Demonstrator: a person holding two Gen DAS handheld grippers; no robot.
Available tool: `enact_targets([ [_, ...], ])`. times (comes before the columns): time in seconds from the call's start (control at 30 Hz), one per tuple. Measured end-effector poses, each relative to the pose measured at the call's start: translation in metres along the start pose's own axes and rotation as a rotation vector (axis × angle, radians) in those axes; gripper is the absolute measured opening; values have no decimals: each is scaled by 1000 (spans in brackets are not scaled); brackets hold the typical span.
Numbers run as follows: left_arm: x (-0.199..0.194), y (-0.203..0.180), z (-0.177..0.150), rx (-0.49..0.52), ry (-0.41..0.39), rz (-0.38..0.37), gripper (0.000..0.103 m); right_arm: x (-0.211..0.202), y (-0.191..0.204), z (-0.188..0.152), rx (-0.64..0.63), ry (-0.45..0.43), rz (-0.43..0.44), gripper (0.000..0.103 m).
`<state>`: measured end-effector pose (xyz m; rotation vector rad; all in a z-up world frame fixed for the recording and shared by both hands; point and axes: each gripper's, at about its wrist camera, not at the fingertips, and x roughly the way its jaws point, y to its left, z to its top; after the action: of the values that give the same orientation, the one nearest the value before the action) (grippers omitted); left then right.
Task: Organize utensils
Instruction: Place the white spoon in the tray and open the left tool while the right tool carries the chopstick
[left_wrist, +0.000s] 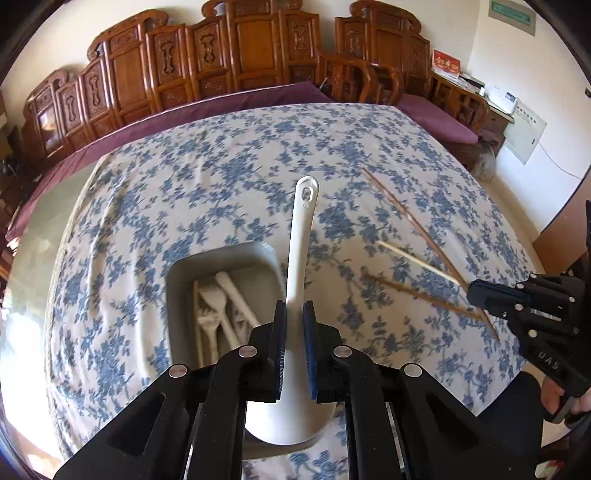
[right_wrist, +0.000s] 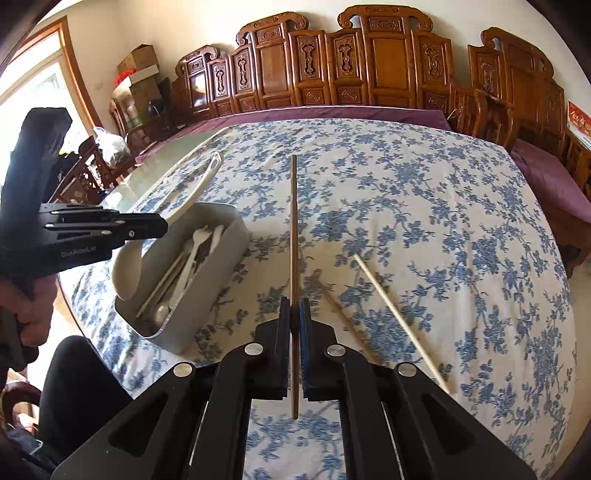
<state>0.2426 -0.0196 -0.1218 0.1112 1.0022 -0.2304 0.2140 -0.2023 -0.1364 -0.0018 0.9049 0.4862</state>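
My left gripper (left_wrist: 294, 314) is shut on the handle of a white rice paddle (left_wrist: 301, 251), held above the grey utensil box (left_wrist: 221, 258); the same paddle (right_wrist: 129, 266) shows over the box (right_wrist: 221, 254) in the right wrist view. The box holds several white forks and spoons (left_wrist: 221, 310). My right gripper (right_wrist: 294, 310) is shut on a brown chopstick (right_wrist: 293, 221) that points away over the table. A pale chopstick (right_wrist: 399, 317) and a second brown chopstick (right_wrist: 340, 317) lie on the cloth to its right. The right gripper (left_wrist: 476, 291) shows in the left wrist view.
The table has a blue-flowered white cloth (right_wrist: 443, 221). Carved wooden chairs (right_wrist: 369, 66) and a purple cushioned bench (left_wrist: 221, 107) stand behind it. A person's hand (right_wrist: 29, 314) and dark-clothed leg (right_wrist: 81, 387) are at the left.
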Motion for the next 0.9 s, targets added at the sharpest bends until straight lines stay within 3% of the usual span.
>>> enact_targets([
  [0.33, 20, 42, -22, -54, 57, 38, 8, 5, 24, 2, -12, 6, 19, 6],
  [0.9, 78, 65, -41, -101, 162, 61, 8, 10, 44, 0, -32, 25, 51, 6],
])
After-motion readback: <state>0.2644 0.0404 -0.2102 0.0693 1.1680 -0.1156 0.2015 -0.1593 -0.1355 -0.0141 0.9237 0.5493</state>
